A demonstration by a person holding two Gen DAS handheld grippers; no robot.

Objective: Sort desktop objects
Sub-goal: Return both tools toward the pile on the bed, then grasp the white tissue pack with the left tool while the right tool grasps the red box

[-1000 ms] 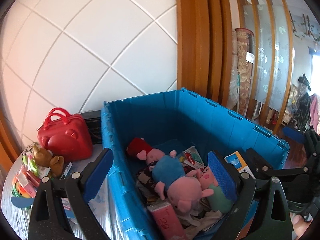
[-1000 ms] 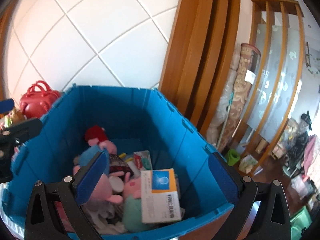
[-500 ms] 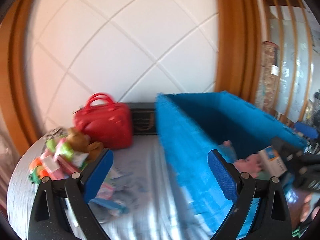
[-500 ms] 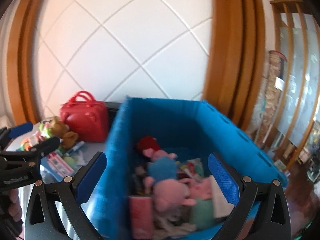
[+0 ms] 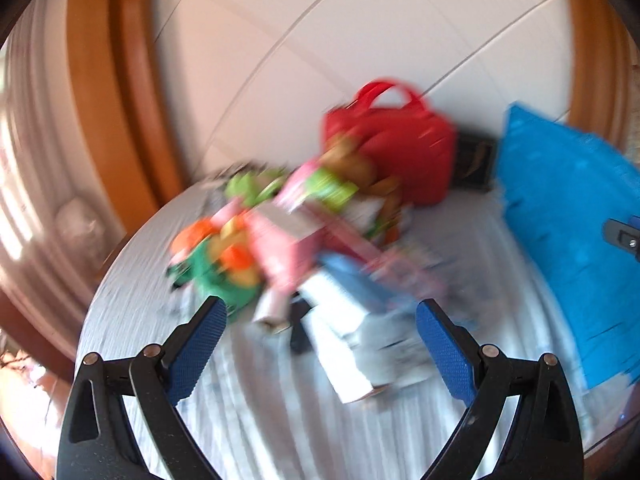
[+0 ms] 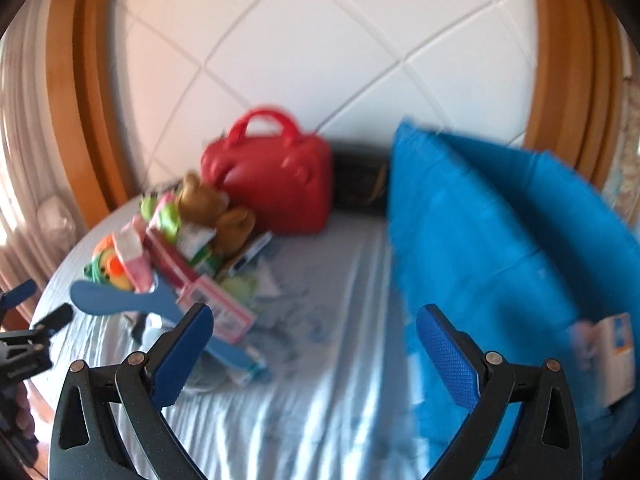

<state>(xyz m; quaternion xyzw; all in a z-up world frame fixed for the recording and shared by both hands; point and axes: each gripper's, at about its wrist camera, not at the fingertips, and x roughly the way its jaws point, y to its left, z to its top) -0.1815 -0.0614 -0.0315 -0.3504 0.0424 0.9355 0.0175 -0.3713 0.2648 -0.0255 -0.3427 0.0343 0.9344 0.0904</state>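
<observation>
Home: toys [image 6: 200, 204], tiled wall [image 6: 320, 40]

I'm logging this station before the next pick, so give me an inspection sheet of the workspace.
Surface: table under a wrinkled pale cloth.
Job's things: blue crate at right; pile of toys and boxes at left, with a brown teddy bear.
Clutter: red handbag and a dark box by the wall.
Grippers: left gripper and right gripper both empty, jaws apart.
Cables: nothing seen.
Surroundings: white tiled wall in a wooden frame; both views blurred.
</observation>
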